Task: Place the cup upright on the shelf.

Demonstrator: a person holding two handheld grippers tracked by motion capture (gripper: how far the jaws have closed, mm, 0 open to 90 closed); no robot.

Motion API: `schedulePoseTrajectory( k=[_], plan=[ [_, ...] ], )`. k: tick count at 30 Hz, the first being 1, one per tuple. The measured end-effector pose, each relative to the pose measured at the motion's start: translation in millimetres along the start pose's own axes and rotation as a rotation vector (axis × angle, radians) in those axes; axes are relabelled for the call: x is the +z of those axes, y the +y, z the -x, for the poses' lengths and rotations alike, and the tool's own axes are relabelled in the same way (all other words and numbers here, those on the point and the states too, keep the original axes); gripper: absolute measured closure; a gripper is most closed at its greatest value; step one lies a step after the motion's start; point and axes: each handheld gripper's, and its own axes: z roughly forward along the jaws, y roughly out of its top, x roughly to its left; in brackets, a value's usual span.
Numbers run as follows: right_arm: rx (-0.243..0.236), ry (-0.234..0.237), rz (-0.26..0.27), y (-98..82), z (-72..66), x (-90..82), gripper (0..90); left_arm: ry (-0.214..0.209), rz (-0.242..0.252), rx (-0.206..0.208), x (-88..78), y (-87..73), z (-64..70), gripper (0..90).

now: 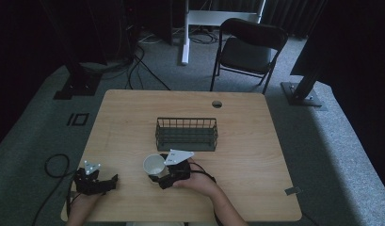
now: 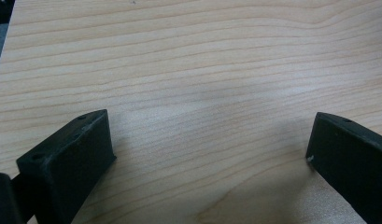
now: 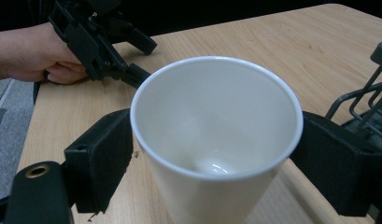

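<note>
gripping the empty white ceramic cup (image 3: 216,140) is the right gripper (image 1: 158,175); the left gripper (image 2: 207,154) rests spread over the light wooden table (image 2: 202,60).

Your cup (image 3: 216,140) is plain white inside and out, with no print on it. Both of your grippers, left (image 1: 93,181) and right (image 1: 158,178), are matt black, each topped by a pale grey plate. The wire basket (image 1: 186,134) near the middle of the tabletop is dark grey-green. The tabletop (image 1: 256,141) is light wood with fine, wavy grain lines running across it.
</note>
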Motion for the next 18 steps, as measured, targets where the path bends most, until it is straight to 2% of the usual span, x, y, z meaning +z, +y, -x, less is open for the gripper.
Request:
schedulePoseTrajectory(
  k=[8, 15, 18],
  plan=[
    [0.01, 0.004, 0.019, 3.7, -0.1, 2.3, 14.0, 0.0, 0.0, 0.0, 0.0, 0.0, 0.0, 0.7],
    [-0.008, 0.003, 0.022, 4.8, -1.3, 5.2, 14.1, 0.0, 0.0, -0.001, 0.0, 0.0, 0.1, 0.7],
    [-0.012, -0.005, 0.02, 4.9, -1.6, 6.1, 19.2, 0.0, 0.0, -0.001, 0.0, 0.0, 0.0, 0.7]
  ],
)
